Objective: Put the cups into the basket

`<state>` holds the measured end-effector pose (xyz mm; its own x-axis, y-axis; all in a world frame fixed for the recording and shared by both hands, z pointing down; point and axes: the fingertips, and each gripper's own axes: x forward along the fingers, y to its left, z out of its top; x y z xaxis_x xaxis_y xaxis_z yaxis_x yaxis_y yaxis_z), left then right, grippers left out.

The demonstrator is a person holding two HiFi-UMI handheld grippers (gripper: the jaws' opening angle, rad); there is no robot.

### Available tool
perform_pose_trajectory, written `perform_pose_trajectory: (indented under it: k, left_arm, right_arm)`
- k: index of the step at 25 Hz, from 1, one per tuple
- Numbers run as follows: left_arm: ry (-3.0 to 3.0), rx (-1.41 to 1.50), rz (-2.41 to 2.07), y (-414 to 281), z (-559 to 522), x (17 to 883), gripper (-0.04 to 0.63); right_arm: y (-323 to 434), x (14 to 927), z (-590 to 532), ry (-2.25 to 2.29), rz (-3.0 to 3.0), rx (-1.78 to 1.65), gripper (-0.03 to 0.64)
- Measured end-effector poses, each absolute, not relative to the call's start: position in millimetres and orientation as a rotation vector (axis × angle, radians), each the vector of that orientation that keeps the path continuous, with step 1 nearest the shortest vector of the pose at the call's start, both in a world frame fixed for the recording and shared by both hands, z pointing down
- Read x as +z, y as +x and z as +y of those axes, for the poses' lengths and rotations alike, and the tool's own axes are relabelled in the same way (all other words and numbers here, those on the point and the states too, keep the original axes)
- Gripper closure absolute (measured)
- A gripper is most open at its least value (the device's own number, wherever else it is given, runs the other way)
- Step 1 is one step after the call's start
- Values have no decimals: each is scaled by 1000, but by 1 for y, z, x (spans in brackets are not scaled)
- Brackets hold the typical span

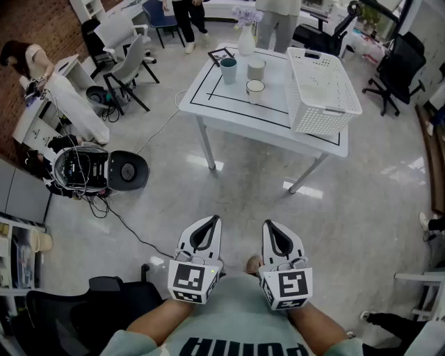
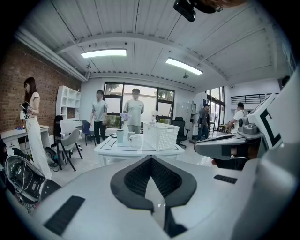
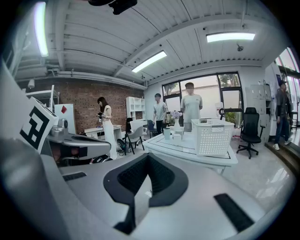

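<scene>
On the table (image 1: 208,99) three cups (image 1: 255,90) stand outside the white basket (image 1: 316,115), while left tool (image 1: 211,220) and right tool (image 1: 270,224) sit closed.

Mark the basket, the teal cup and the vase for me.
basket (image 1: 313,119), head view, near perforated wall
teal cup (image 1: 228,75), head view, outer side
vase (image 1: 246,42), head view, white body

White tabletop (image 1: 208,104) outlined with a thin black rectangle. White basket (image 1: 345,104), walls dotted with small holes. Teal cup (image 1: 228,70), pale grey cup (image 1: 256,68), white cup (image 1: 255,90). White left gripper (image 1: 212,220) and right gripper (image 1: 268,224), black-lined jaws, black-and-white square markers. Red-brown brick wall (image 1: 42,21); glossy pale grey floor (image 1: 243,188).
</scene>
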<state>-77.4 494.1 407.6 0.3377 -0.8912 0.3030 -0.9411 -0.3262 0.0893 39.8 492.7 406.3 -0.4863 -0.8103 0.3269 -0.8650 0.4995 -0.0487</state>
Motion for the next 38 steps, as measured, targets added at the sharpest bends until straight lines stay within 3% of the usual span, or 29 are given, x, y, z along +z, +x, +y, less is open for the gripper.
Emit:
perform_pose_trajectory:
  k: [18, 38]
  left_arm:
    - [2401, 292, -1606, -99, 495, 404, 589]
    - [2420, 255, -1594, -180, 484, 402, 589]
  right_arm:
    - [17, 408, 496, 1458, -2475, 353, 603]
    - [-54, 399, 481, 1519, -2451, 326, 603]
